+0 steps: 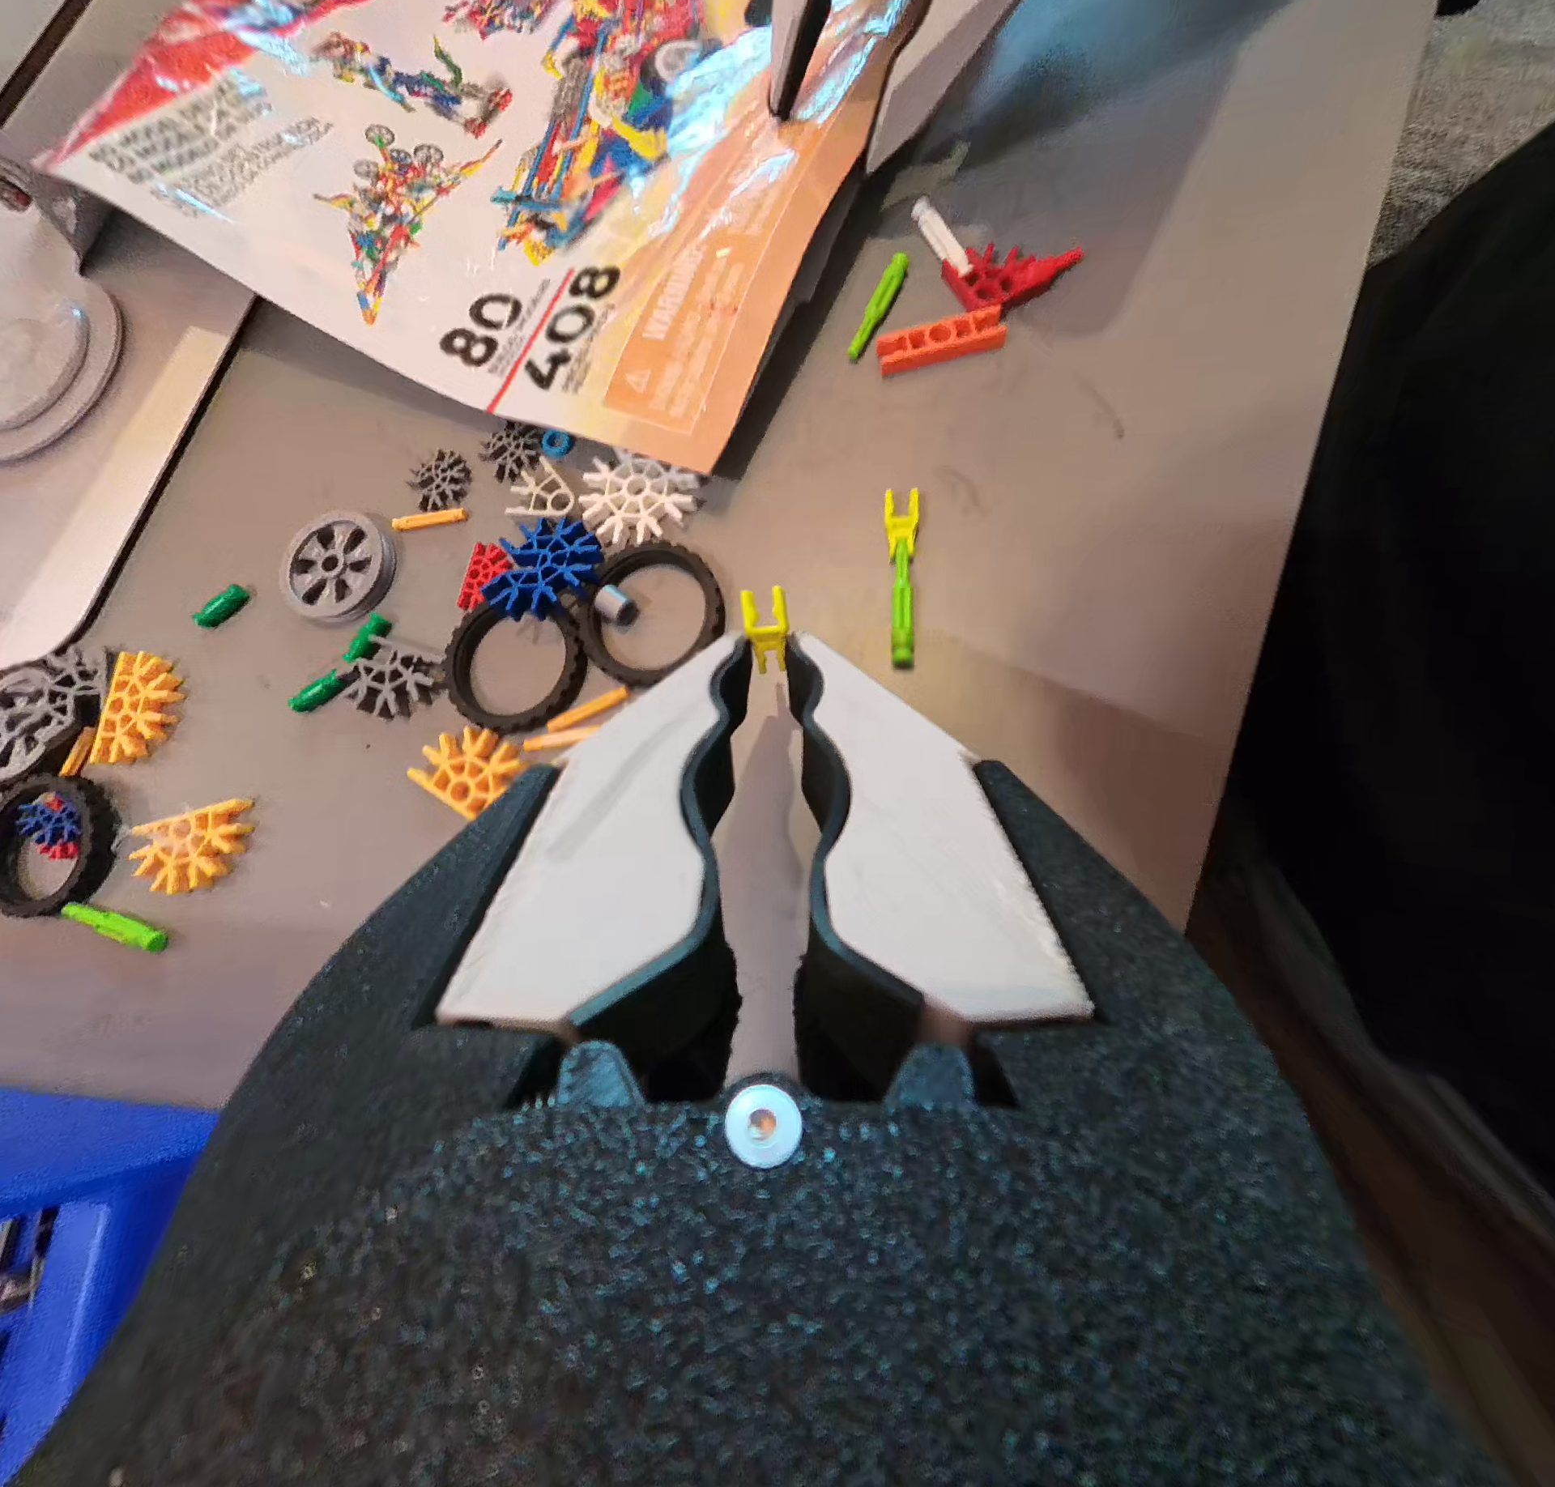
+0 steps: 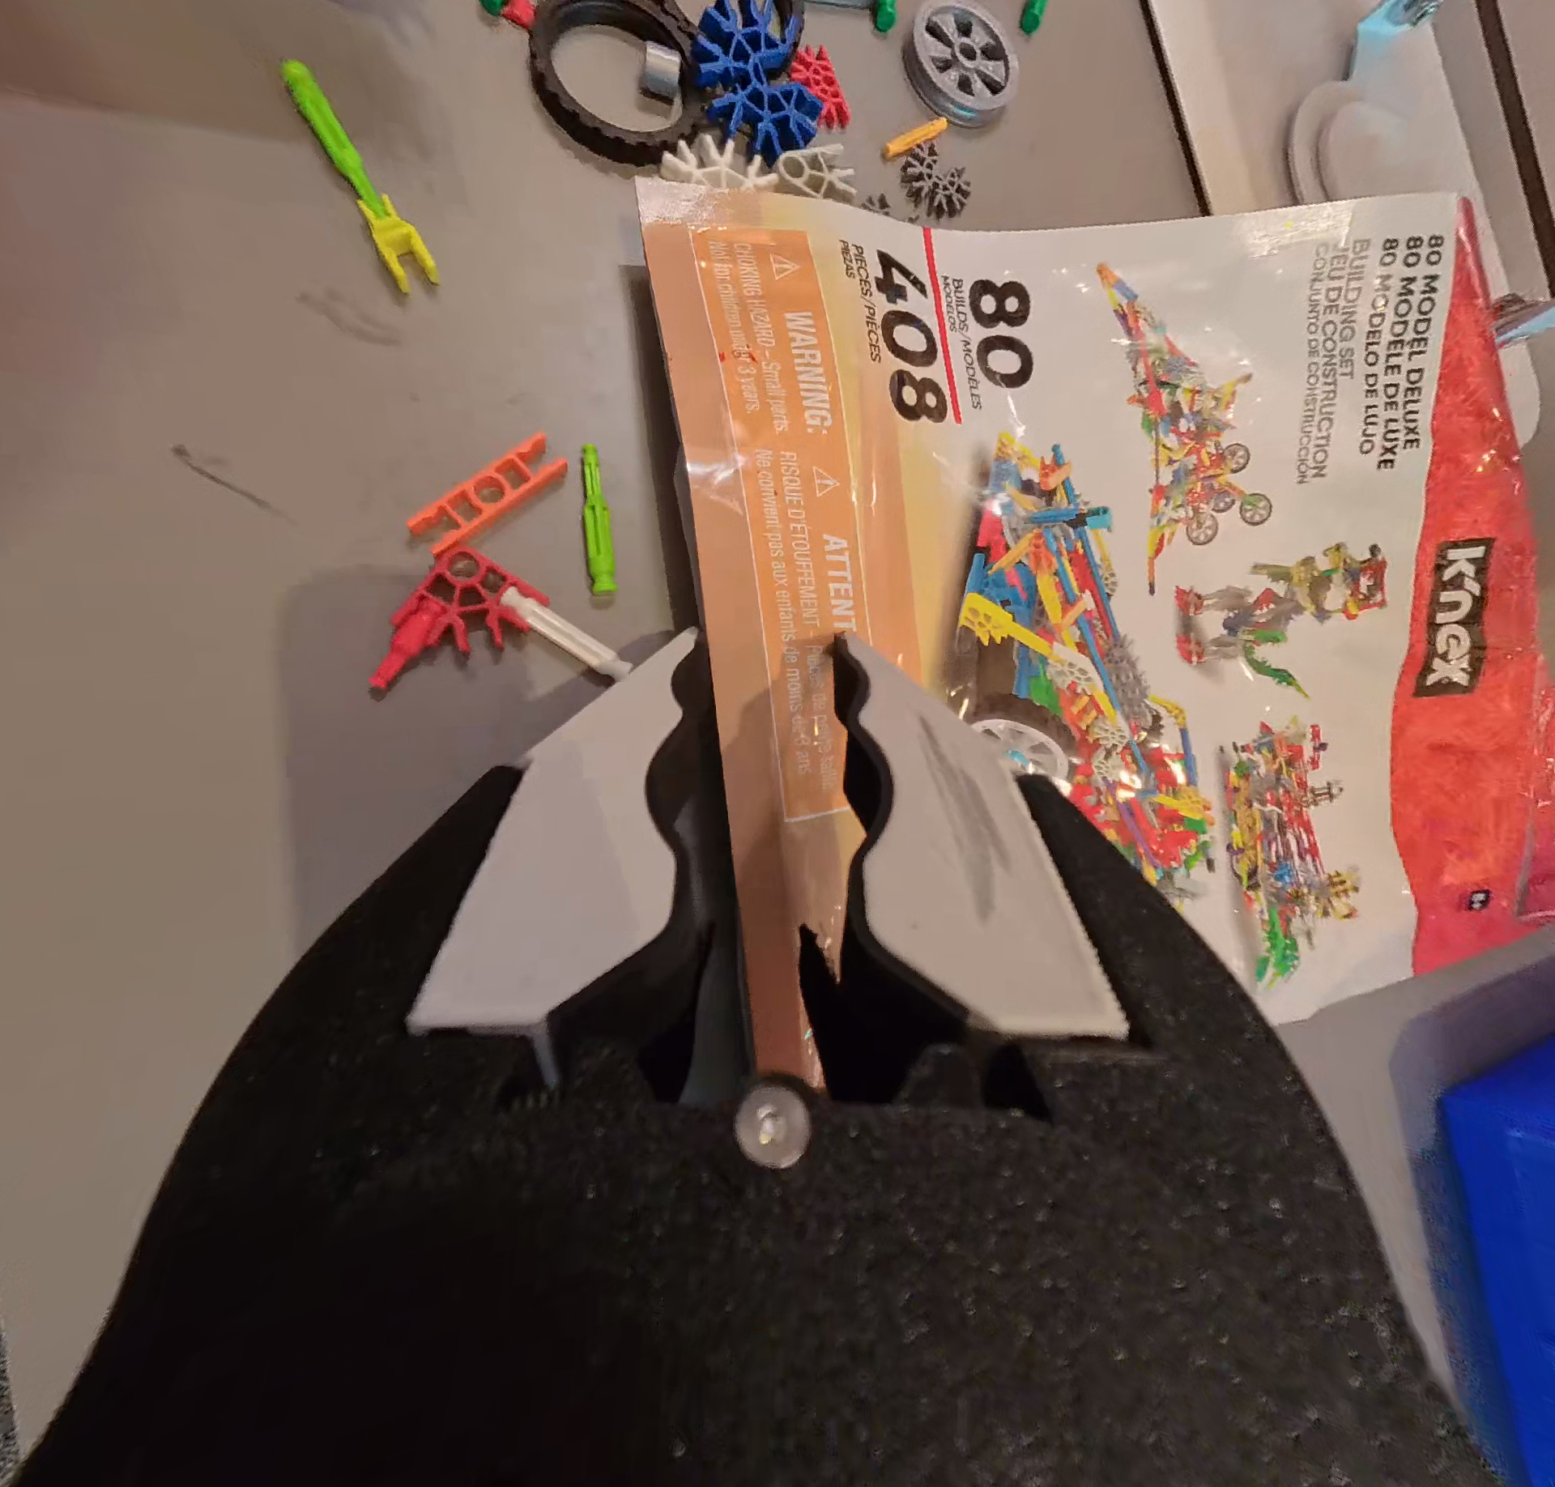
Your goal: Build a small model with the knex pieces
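Pinching a yellow clip (image 1: 764,630) at their tips, the left tongs (image 1: 767,647) hover over the bench (image 1: 1052,521); the right tongs (image 2: 770,647) clamp the printed bag's (image 2: 1094,403) edge.

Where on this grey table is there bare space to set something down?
Bare grey table lies between the lime rod with yellow clip and the orange ladder-shaped piece. It is crowded around the black rubber tyres and blue snowflake connectors; the printed plastic bag covers the far side.

Left gripper (image 1: 766,647) pinched a yellow clip connector (image 1: 764,626) at its fingertips above the grey table (image 1: 1094,521), black tyres (image 1: 581,647) just beside.
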Tool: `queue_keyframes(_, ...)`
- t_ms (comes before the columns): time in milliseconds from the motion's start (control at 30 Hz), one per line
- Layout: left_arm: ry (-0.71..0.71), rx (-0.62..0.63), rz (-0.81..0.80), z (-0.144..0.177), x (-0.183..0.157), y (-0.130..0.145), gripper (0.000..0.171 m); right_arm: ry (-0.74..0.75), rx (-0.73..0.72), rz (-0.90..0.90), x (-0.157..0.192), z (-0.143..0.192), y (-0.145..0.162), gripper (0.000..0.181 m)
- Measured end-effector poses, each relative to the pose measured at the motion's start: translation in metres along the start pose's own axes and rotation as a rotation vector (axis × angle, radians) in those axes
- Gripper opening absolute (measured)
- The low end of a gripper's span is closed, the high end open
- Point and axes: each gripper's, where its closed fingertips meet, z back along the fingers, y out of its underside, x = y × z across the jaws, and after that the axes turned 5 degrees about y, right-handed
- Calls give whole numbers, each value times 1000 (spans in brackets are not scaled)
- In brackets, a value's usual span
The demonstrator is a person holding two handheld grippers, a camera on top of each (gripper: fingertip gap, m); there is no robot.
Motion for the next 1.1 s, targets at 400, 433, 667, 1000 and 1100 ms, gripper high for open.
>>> queue_keyframes(400,79,-62,-4,-58,13,-58,6,-37,-44,-39,1,-5,1,28)
queue_keyframes(433,91,-54,-3,-63,13,-58,6,-39,-45,-38,1,-6,1,28)
queue_keyframes(667,90,38,3,-82,20,-45,6,-51,-62,-39,1,-4,1,28)
queue_keyframes(1000,108,53,34,-91,23,-42,6,-71,-64,-41,2,0,4,31)
queue_keyframes(1100,113,52,35,-91,23,-43,6,-84,-81,-52,2,4,2,30)
